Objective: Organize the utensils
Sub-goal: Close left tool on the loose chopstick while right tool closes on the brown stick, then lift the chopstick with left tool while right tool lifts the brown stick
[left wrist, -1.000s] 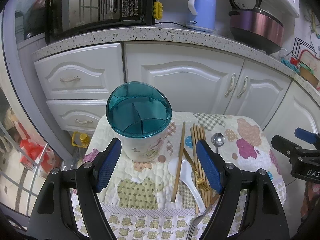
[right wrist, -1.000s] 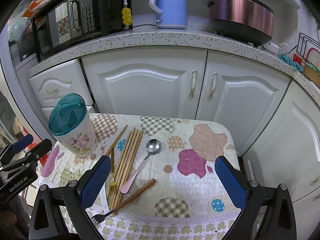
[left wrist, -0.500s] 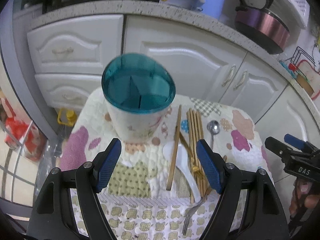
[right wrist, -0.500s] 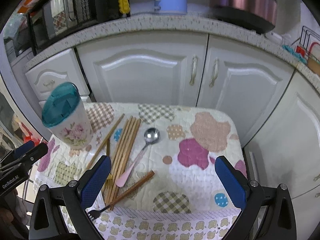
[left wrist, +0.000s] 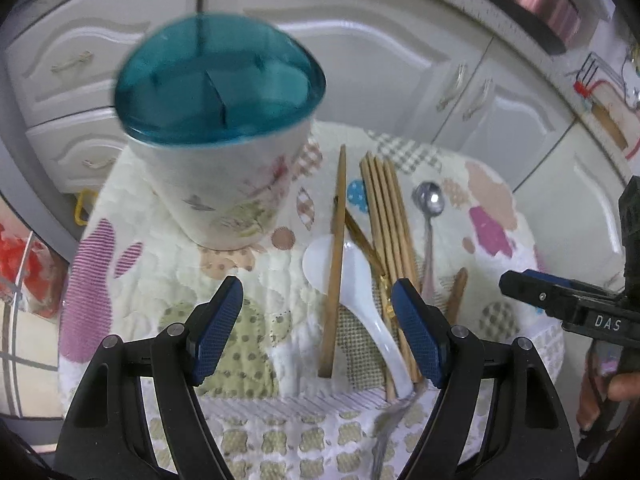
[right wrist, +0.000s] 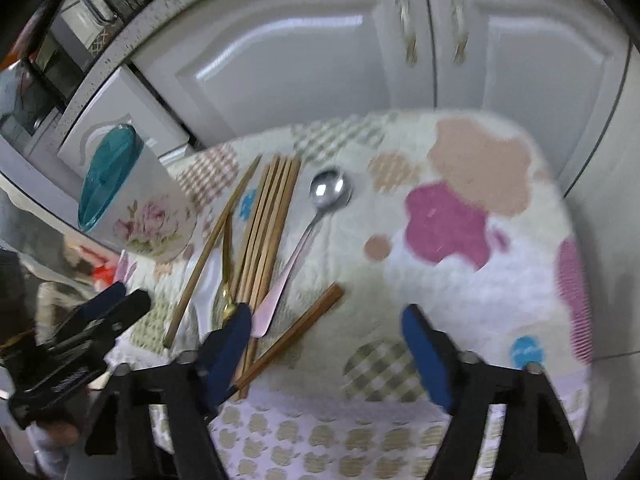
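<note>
White cabinet doors stood behind the table, which wore a patchwork quilted cloth. A speckled countertop ran above them.

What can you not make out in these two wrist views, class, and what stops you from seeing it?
- Steel fork, left wrist view: most of it is cut off by the bottom edge and covered by the right finger of the left tongs.
- White spoon, right wrist view: mostly under the chopsticks.
- Holder, right wrist view: blur hides its inside.
</note>
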